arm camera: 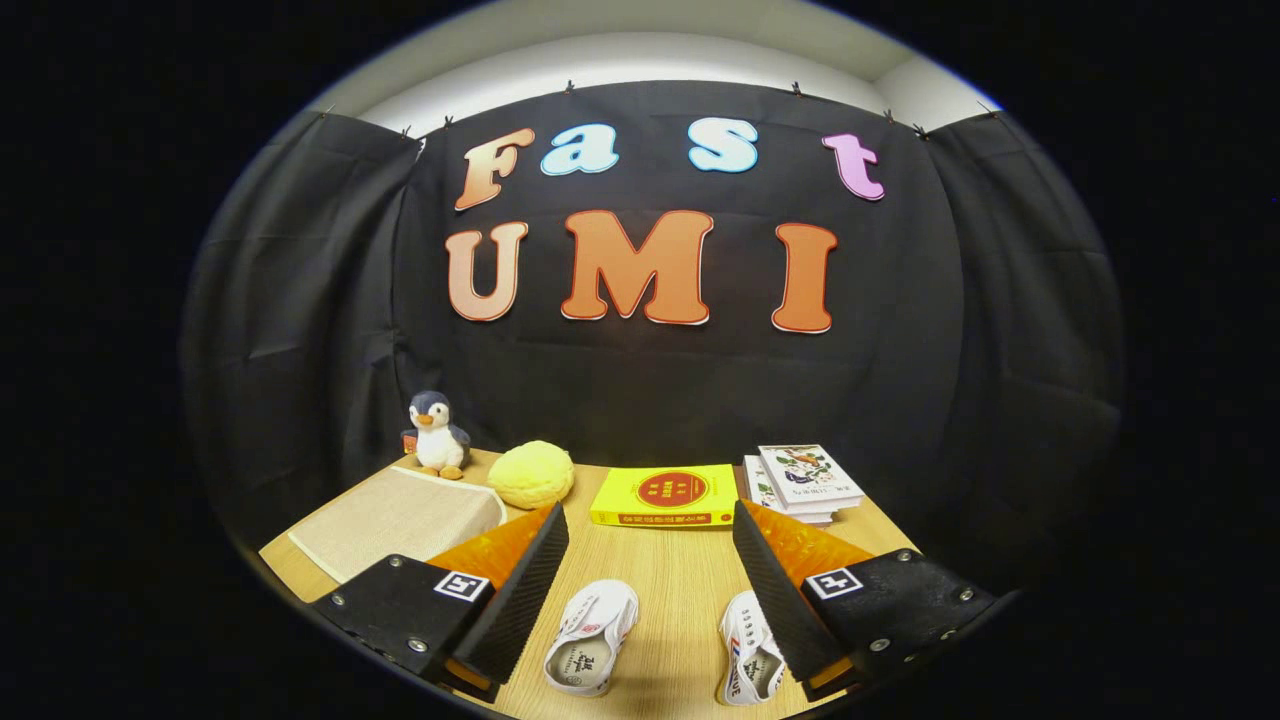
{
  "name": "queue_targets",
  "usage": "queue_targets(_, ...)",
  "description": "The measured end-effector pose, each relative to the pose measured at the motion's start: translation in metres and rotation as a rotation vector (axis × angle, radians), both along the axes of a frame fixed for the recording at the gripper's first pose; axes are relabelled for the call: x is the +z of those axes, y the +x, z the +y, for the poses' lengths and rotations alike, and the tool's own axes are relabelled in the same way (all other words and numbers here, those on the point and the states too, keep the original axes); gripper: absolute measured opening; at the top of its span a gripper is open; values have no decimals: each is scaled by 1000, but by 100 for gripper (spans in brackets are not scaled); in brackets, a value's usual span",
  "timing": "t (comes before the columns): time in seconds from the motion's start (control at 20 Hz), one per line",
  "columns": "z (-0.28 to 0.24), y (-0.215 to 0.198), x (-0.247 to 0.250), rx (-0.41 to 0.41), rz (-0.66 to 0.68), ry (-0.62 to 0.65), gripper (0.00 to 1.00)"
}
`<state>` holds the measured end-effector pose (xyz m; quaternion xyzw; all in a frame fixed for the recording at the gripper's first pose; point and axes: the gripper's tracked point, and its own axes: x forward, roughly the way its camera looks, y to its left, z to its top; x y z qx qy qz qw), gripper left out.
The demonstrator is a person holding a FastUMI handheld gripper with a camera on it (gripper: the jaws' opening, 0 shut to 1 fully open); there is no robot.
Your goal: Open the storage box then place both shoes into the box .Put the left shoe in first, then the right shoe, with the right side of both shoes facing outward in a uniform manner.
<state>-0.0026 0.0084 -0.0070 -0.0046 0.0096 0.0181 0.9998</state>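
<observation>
Claw [650,590] spread wide, empty, above two shoes [592,637] on bench [670,570]; storage box [395,518] shut, awaiting opening first.

Two small white canvas shoes flat on the bench, soles down: left shoe [590,636] between the gripper's spread fingers, right shoe [750,660] just beside the right finger, partly hidden by it. Storage box [395,520], beige fabric, lid shut, beyond the left finger.
</observation>
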Motion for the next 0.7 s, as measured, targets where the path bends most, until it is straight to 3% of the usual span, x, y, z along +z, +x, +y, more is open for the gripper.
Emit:
queue_targets(0.2, 5, 3, -9, 30, 31, 35, 99)
queue_targets(0.45, 31, 9, -34, 166, 137, 124, 99)
queue_targets(0.7, 58, 16, -66, 309, 286, 314, 98)
